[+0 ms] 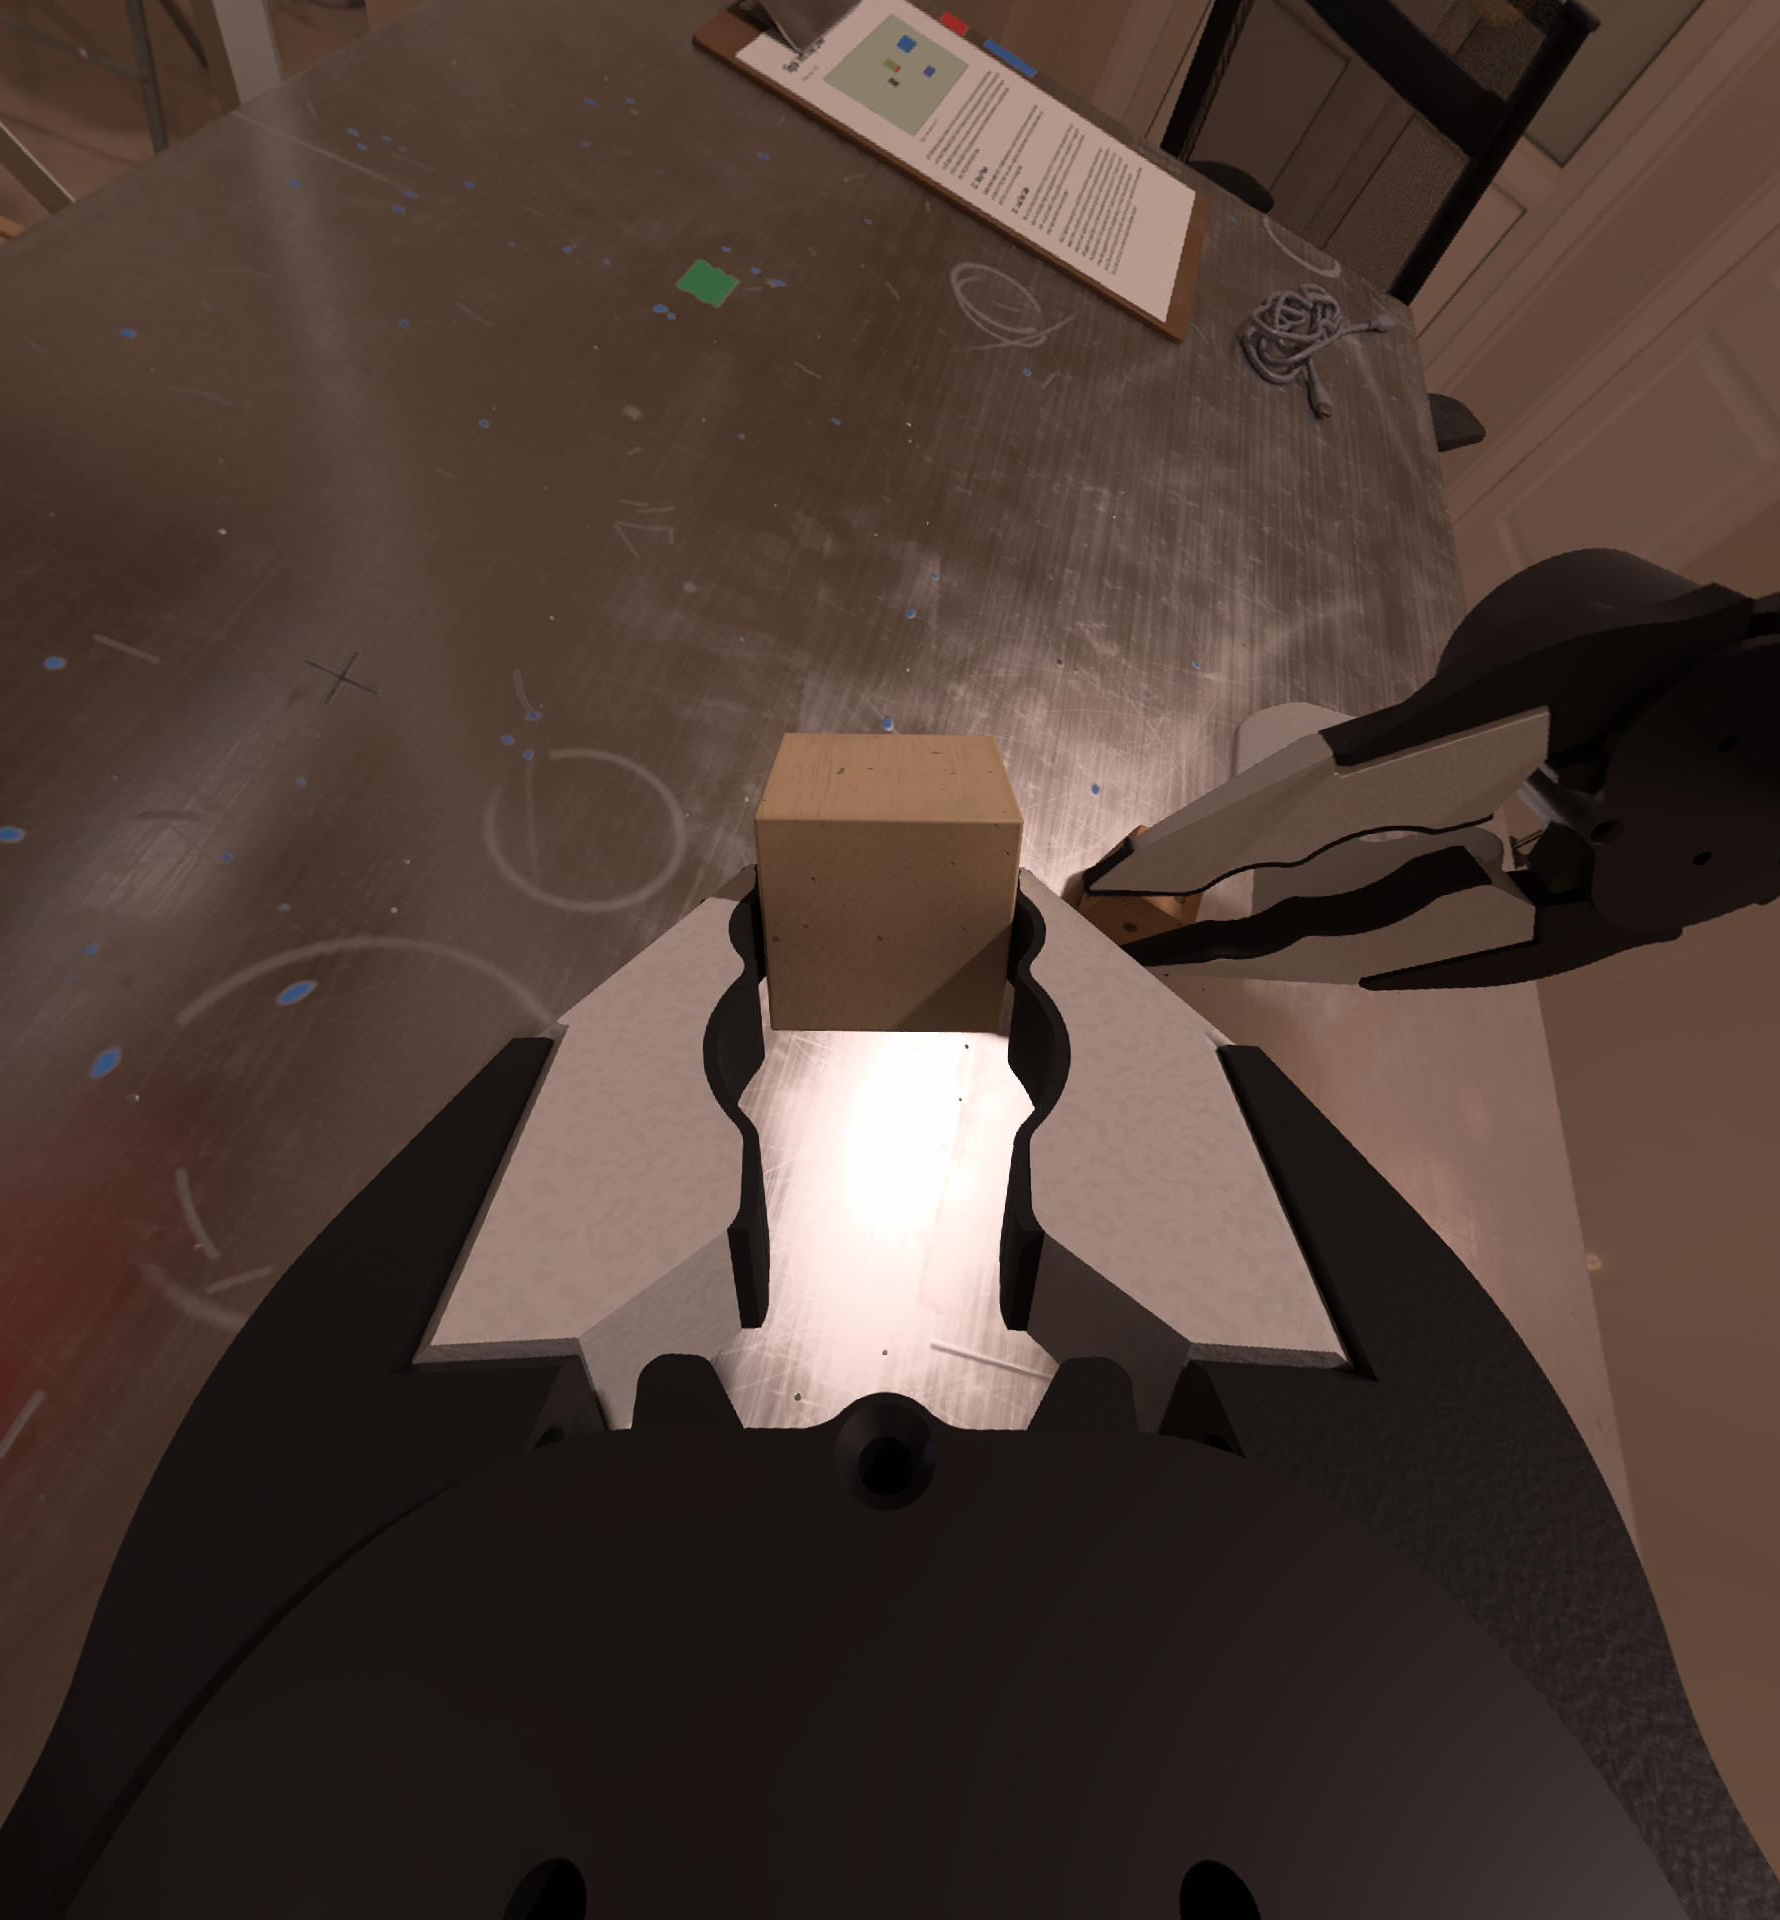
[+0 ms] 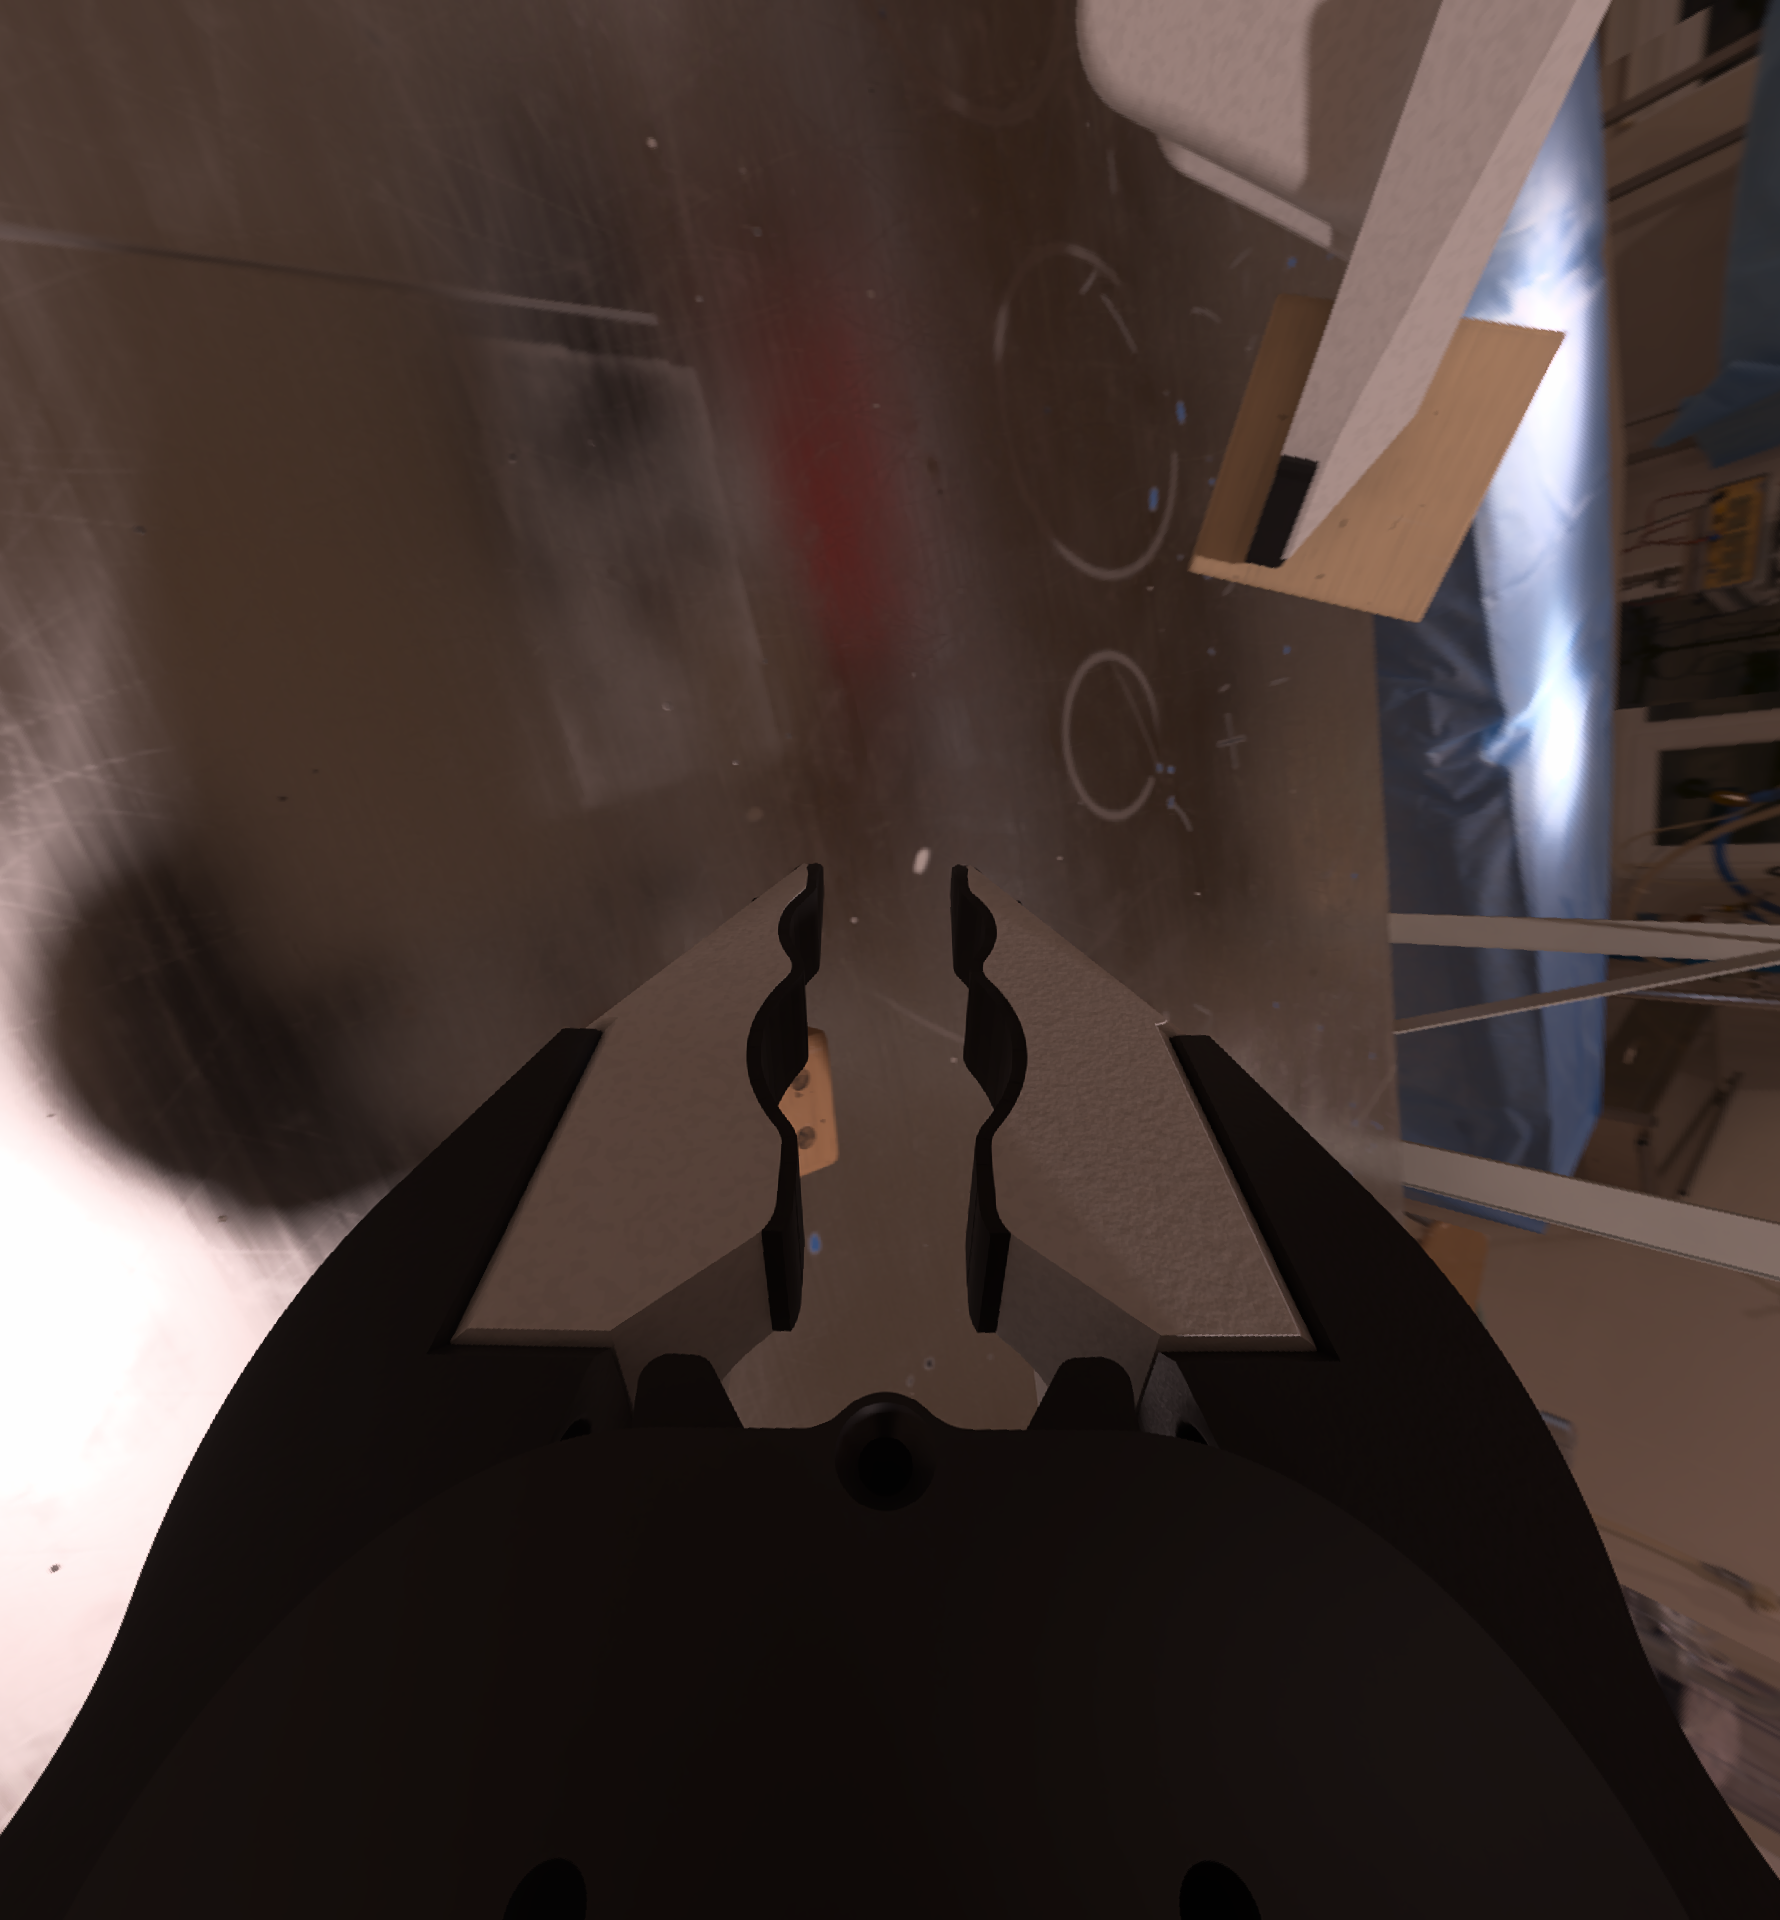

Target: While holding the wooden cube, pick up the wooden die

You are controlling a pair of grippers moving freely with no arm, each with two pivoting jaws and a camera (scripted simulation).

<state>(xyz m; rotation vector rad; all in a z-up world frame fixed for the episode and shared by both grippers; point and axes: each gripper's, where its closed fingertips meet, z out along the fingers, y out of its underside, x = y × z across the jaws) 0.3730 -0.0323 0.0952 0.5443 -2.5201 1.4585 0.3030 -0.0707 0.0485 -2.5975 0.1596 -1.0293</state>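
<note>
Each gripper [image 1: 886, 914] [image 2: 886, 873] has a rounded black body, 2 grey textured tapered fingers [image 1: 595, 1143] with wavy black inner pads [image 2: 792, 1039]

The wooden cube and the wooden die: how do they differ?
The wooden cube is large, plain-faced and clamped between the left gripper fingers. The wooden die is much smaller, shows drilled pips, and sits beside one finger of the open right gripper, not yet gripped. Both are pale wood.
</note>
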